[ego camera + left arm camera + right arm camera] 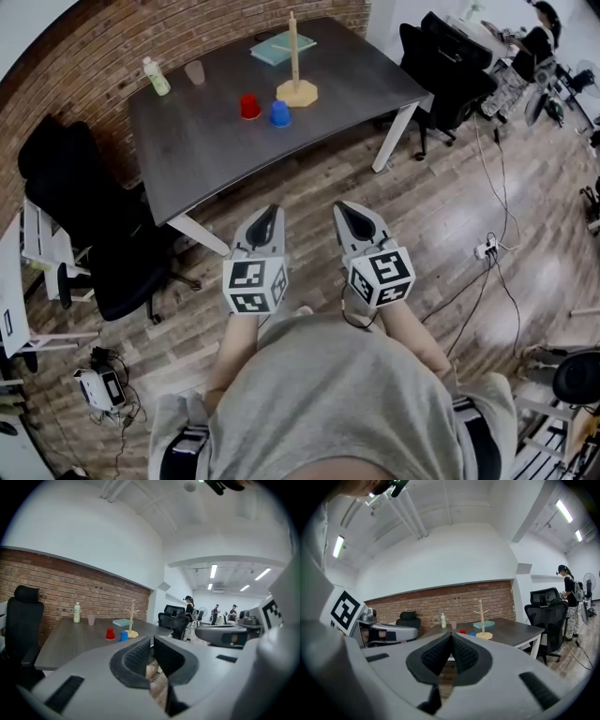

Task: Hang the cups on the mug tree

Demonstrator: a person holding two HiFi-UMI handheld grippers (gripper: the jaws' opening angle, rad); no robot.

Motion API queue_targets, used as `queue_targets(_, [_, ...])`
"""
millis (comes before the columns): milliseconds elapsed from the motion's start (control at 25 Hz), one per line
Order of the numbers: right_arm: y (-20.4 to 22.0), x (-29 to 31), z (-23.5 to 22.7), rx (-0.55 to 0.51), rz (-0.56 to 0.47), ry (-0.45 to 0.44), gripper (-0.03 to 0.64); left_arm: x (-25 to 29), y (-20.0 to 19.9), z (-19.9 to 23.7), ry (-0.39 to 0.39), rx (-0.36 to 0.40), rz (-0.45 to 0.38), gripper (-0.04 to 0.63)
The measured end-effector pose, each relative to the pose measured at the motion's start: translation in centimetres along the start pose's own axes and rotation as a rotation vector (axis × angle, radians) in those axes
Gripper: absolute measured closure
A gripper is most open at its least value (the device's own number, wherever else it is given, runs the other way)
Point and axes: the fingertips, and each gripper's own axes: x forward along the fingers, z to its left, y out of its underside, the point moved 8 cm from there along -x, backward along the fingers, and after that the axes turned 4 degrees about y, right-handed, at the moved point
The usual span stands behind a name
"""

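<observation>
Standing back from the table at this point, nothing picked up yet. Both the left gripper and the right gripper are pinched fully together with nothing between the pads, held side by side in front of the person's body and aimed roughly at 12 o'clock toward the desk.

Head view: the mug tree is upright toward the far side of the table. The red cup sits at about 8 o'clock from its base, and the blue cup is at about 7 o'clock, just beside the base. They're close together but I can't tell if they touch. A bottle and a clear cup sit off at 10 o'clock.

My guess on handling: those little cups look like thin plastic, so super light, a bit slick and easy to squash. I'd pinch one wall near the rim, gently. Can't make out any handles from here.
</observation>
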Motion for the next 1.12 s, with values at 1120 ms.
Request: queue_targets(1120, [-0.1,9.7,-2.9,0.033,0.038,-0.083,0.410,7.0,-0.4,6.3,0.000,-0.028,0.003,0.387])
